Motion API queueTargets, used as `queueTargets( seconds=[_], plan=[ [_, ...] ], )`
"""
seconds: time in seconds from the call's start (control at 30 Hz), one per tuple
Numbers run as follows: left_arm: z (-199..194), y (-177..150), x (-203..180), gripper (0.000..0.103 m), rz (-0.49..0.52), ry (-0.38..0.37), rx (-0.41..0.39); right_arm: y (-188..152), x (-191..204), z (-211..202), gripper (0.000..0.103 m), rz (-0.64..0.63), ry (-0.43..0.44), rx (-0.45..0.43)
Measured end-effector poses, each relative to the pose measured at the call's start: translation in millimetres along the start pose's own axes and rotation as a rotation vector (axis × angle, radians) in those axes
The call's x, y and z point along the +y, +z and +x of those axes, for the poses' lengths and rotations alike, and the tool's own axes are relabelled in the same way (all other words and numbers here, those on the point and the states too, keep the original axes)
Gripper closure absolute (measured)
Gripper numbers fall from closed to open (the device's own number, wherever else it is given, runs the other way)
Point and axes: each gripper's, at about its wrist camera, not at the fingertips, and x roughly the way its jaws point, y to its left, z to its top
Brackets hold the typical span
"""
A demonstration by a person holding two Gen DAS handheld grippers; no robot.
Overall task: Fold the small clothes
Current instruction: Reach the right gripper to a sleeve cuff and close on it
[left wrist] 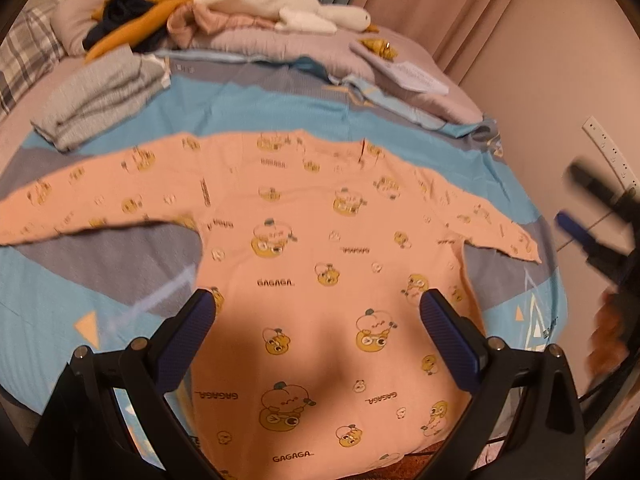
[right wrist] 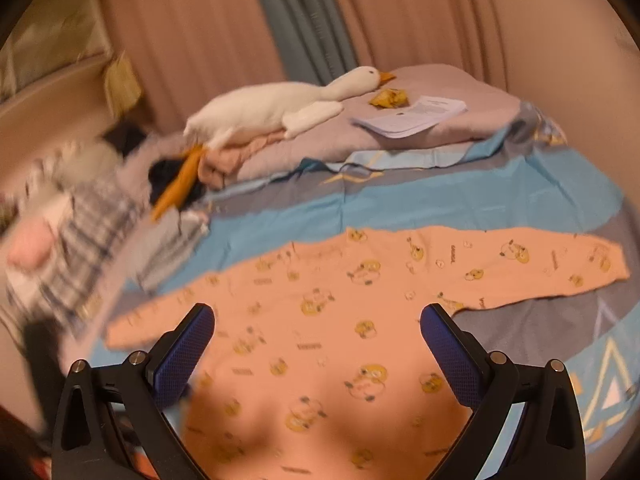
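A small pink long-sleeved top (left wrist: 304, 264) printed with yellow cartoon figures lies flat on the blue and grey bedsheet (left wrist: 280, 104), both sleeves spread out sideways. My left gripper (left wrist: 318, 306) hovers above its lower body, open, nothing between the blue pads. The right wrist view shows the same top (right wrist: 340, 344) from the right, with my right gripper (right wrist: 318, 322) open above its body and holding nothing. The right gripper (left wrist: 588, 216) also appears blurred at the far right edge of the left wrist view, beyond the right sleeve.
A folded grey garment (left wrist: 100, 96) lies at the back left of the bed. Behind it sit a heap of clothes (left wrist: 136, 28), a white plush goose (right wrist: 280, 104), a lilac quilt with papers (right wrist: 412, 116), and a plaid pillow (right wrist: 76, 240). Curtains hang behind.
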Motion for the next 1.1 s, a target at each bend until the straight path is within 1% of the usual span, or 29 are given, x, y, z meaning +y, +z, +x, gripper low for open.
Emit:
queueTargets(
  seconds=[0.03, 0.1, 0.2, 0.23, 0.27, 0.3, 0.33, 0.4, 0.43, 0.47, 0.5, 0.57, 0.63, 0.73, 0.77, 0.87, 0.97, 1.1],
  plan=[
    [6, -1, 0, 0.002, 0.0, 0.008, 0.017, 7, -10, -2, 0.001, 0.042, 0.015, -0.009],
    [19, -4, 1, 0.004, -0.004, 0.015, 0.049, 18, -32, -4, 0.001, 0.12, 0.008, -0.033],
    [36, -9, 2, 0.009, -0.012, 0.008, 0.091, 30, -76, -5, 0.001, 0.235, -0.043, -0.057],
    [42, -11, 2, 0.011, -0.015, 0.004, 0.104, 33, -91, -5, 0.003, 0.271, -0.062, -0.057],
    [47, -12, 2, 0.016, -0.015, -0.002, 0.113, 34, -104, -5, 0.009, 0.302, -0.08, -0.056],
    [51, -13, 2, 0.02, -0.015, -0.001, 0.124, 35, -120, -4, 0.012, 0.334, -0.105, -0.056],
    [55, -14, 2, 0.022, -0.015, 0.003, 0.137, 35, -139, -4, 0.017, 0.371, -0.147, -0.056],
    [63, -17, 2, 0.03, -0.012, 0.015, 0.159, 35, -170, -5, 0.025, 0.422, -0.232, -0.064],
    [67, -19, 2, 0.032, -0.01, 0.021, 0.172, 34, -188, -4, 0.034, 0.453, -0.28, -0.057],
    [71, -20, 1, 0.037, -0.009, 0.022, 0.182, 33, -206, -4, 0.04, 0.492, -0.313, -0.05],
    [74, -22, 2, 0.042, -0.009, 0.021, 0.194, 31, -222, -4, 0.042, 0.527, -0.326, -0.049],
    [80, -24, 2, 0.046, -0.009, 0.024, 0.213, 27, -257, -2, 0.052, 0.613, -0.369, -0.033],
    [81, -26, 3, 0.046, -0.003, 0.031, 0.21, 19, -283, -2, 0.056, 0.672, -0.43, -0.031],
    [83, -27, 4, 0.046, -0.003, 0.031, 0.208, 9, -311, -3, 0.057, 0.734, -0.524, -0.025],
    [84, -27, 5, 0.046, -0.005, 0.033, 0.21, 6, -317, -2, 0.057, 0.746, -0.541, -0.02],
    [87, -27, 5, 0.046, -0.01, 0.036, 0.212, -2, -332, 2, 0.057, 0.782, -0.553, -0.02],
    [87, -27, 5, 0.046, -0.014, 0.035, 0.212, -2, -344, 9, 0.058, 0.791, -0.563, -0.027],
    [88, -26, 7, 0.046, -0.031, 0.023, 0.214, -8, -359, 17, 0.066, 0.816, -0.54, -0.036]
  ],
)
